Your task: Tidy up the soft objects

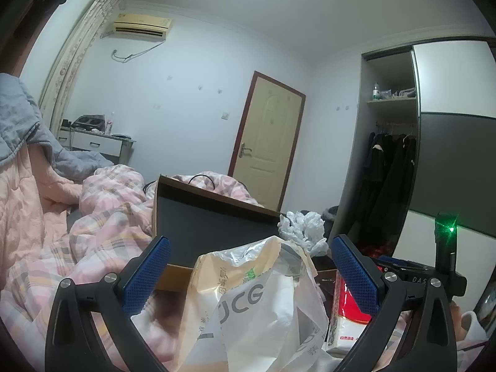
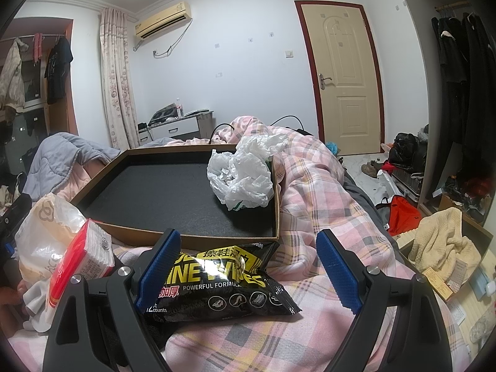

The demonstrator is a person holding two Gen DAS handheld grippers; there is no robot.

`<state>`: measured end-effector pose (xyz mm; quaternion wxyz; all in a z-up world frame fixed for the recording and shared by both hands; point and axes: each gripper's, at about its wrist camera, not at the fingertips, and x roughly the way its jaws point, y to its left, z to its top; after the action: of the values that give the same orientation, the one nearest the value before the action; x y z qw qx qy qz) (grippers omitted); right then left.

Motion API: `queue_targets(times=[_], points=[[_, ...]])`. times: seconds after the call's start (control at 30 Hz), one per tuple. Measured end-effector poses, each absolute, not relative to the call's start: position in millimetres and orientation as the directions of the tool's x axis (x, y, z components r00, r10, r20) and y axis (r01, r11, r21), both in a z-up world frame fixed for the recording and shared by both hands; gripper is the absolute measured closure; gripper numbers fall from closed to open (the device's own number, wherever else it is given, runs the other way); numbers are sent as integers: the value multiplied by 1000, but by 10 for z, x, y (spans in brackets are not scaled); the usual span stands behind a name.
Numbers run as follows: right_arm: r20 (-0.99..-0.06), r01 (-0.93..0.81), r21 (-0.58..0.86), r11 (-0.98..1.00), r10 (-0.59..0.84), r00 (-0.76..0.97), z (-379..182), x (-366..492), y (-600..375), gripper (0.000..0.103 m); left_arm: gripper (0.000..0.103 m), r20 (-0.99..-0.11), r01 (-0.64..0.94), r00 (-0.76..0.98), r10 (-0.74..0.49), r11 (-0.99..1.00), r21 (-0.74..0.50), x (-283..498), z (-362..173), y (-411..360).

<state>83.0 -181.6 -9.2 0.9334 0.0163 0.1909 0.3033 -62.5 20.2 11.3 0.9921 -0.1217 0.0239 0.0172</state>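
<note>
Both grippers had fingers spread: right gripper (image 2: 248, 269) around black wipes pack (image 2: 223, 285) on bed quilt (image 2: 319, 192), left gripper (image 1: 248, 279) over crumpled plastic bag (image 1: 257, 303). Tray (image 2: 102, 220) just beyond already held white bag (image 2: 245, 173). Best to pinch pack mid-body, lift clear of rim

1. My left gripper (image 1: 248, 274) points level and forward, its jaws spread wide, and the blue pads (image 1: 148, 274) face each other across the gap.
2. Nothing is clamped between the left pads.
3. My right gripper (image 2: 246, 268) is tipped slightly down, jaws equally wide apart.
4. Its blue pads (image 2: 338, 271) press on nothing.
5. Both black finger frames fill the lower edge of each wrist view.
</note>
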Motion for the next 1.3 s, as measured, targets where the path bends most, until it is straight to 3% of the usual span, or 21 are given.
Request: queue_targets(times=[1.3], points=[[-347, -561, 146, 815, 573, 743, -96, 821, -1818, 15, 0, -43, -37, 999, 30, 984, -174, -667, 118, 130]])
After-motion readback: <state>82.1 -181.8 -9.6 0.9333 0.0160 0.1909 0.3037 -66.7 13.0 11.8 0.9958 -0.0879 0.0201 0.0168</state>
